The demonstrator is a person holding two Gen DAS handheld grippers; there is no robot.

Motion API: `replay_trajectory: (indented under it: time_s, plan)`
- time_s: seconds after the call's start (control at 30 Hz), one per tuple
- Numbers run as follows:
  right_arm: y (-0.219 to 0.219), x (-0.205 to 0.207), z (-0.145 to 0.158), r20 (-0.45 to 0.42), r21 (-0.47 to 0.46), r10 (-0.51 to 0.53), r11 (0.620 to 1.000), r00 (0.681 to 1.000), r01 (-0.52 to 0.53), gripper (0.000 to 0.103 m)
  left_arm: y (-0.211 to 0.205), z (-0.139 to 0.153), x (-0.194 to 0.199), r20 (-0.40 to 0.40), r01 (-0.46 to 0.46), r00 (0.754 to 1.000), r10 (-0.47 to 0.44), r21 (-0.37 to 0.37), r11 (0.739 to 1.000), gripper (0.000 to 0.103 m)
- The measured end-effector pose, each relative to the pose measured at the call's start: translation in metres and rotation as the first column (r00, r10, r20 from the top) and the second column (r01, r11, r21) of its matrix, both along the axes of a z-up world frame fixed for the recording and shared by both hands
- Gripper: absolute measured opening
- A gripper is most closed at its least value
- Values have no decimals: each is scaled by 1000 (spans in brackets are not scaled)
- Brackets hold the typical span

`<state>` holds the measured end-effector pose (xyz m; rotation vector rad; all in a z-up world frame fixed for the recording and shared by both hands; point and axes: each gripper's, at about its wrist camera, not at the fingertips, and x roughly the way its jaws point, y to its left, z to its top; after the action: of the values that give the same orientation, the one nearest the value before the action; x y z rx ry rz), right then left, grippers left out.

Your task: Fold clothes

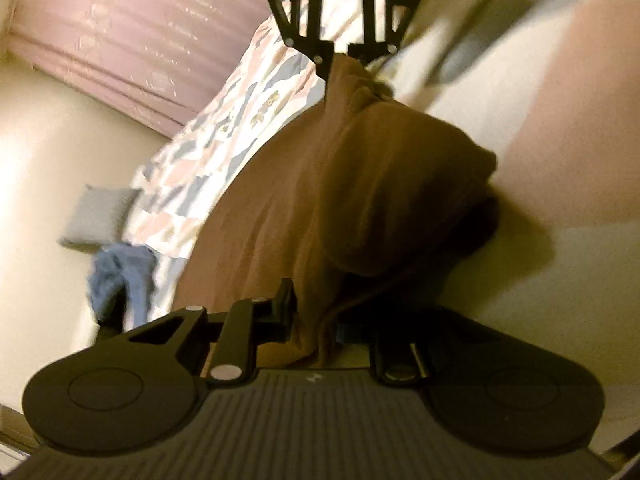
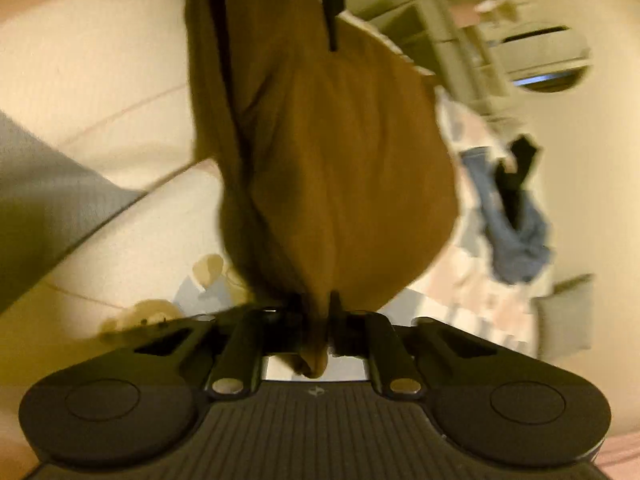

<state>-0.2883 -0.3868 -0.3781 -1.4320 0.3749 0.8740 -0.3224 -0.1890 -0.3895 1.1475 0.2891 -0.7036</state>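
A brown garment (image 1: 360, 184) hangs bunched and stretched in the air between my two grippers. In the left wrist view my left gripper (image 1: 316, 316) is shut on its near end, with cloth spilling between the fingers. Opposite it, my right gripper (image 1: 338, 58) pinches the far end at the top of that view. The right wrist view is the mirror of this. There my right gripper (image 2: 326, 320) is shut on the brown garment (image 2: 340, 160), a fold poking back through the jaws. My left gripper (image 2: 334, 32) grips the far end, partly hidden by cloth.
A bed with a patterned pink, blue and white sheet (image 1: 224, 128) lies behind. On it are a crumpled blue garment (image 1: 120, 280), a grey pillow (image 1: 96, 216) and a black item (image 2: 516, 176). A pink cover (image 1: 140, 28) and blurred shelves (image 2: 480, 40) stand further off.
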Motion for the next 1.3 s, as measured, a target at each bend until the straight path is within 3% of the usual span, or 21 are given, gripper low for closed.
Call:
replay_trajectory:
  time_s: [0.1, 0.2, 0.3, 0.37, 0.43, 0.47, 0.5, 0.53, 0.6, 0.63, 0.7, 0.73, 0.83, 0.9, 0.97, 1.0, 1.07, 1.1, 1.17, 1.23, 1.3]
  plan:
    - [8, 39, 51, -197, 12, -62, 998, 978, 66, 7, 12, 31, 22, -133, -36, 991, 21, -107, 994, 15]
    - [23, 94, 109, -341, 50, -107, 990, 934, 132, 7, 28, 73, 60, -294, -137, 954, 61, -245, 960, 14]
    - [49, 171, 157, -435, 94, -139, 976, 889, 198, 7, 62, 112, 122, -503, -347, 856, 120, -387, 854, 14]
    - [70, 221, 170, -481, 148, -146, 958, 865, 244, 9, 95, 117, 170, -657, -517, 742, 134, -434, 737, 14]
    - [93, 278, 164, -586, 178, -179, 923, 791, 341, 15, 126, 120, 218, -788, -675, 605, 113, -432, 598, 14]
    - [101, 302, 153, -618, 191, -220, 890, 755, 415, 22, 140, 110, 240, -846, -749, 523, 100, -401, 528, 15]
    - [109, 326, 142, -648, 200, -258, 850, 716, 488, 46, 155, 94, 261, -906, -826, 416, 71, -345, 445, 15]
    - [112, 349, 126, -690, 189, -301, 802, 658, 566, 56, 169, 75, 280, -950, -888, 312, 36, -278, 368, 15]
    - [106, 387, 93, -791, 128, -365, 687, 492, 716, 56, 188, 47, 305, -983, -947, 182, -26, -182, 264, 18]
    - [96, 400, 79, -847, 100, -360, 616, 392, 782, 56, 196, 35, 315, -989, -964, 132, -61, -142, 224, 17]
    - [70, 409, 60, -941, 48, -269, 498, 207, 866, 56, 202, 33, 322, -985, -964, 131, -116, -154, 219, 18]
    - [60, 413, 54, -963, 33, -223, 459, 151, 888, 56, 200, 36, 323, -981, -956, 153, -118, -177, 236, 18]
    - [48, 423, 47, -990, 18, -120, 414, 75, 910, 56, 199, 43, 321, -971, -939, 200, -129, -228, 258, 19]
    - [48, 421, 42, -991, 8, -121, 414, 64, 910, 56, 203, 43, 301, -965, -940, 226, -134, -252, 229, 20]
    - [52, 423, 32, -987, -23, -154, 418, 46, 908, 56, 215, 45, 291, -964, -949, 232, -132, -254, 188, 21]
    - [54, 422, 29, -987, -23, -153, 419, 46, 908, 57, 219, 42, 290, -964, -954, 231, -134, -252, 164, 21]
    - [59, 419, 27, -986, -6, -152, 428, 66, 904, 32, 221, 40, 292, -963, -957, 239, -122, -255, 137, 22]
    - [60, 417, 32, -981, 18, -165, 437, 100, 899, 12, 220, 44, 290, -959, -949, 266, -93, -278, 152, 19]
    - [61, 411, 44, -972, 78, -162, 456, 169, 886, 11, 216, 53, 284, -945, -927, 324, -37, -325, 187, 14]
    - [59, 407, 61, -966, 133, -138, 454, 217, 881, 10, 209, 68, 278, -914, -888, 405, 13, -390, 243, 14]
    - [60, 406, 75, -957, 176, -131, 448, 259, 877, 10, 206, 78, 274, -887, -858, 459, 47, -429, 283, 14]
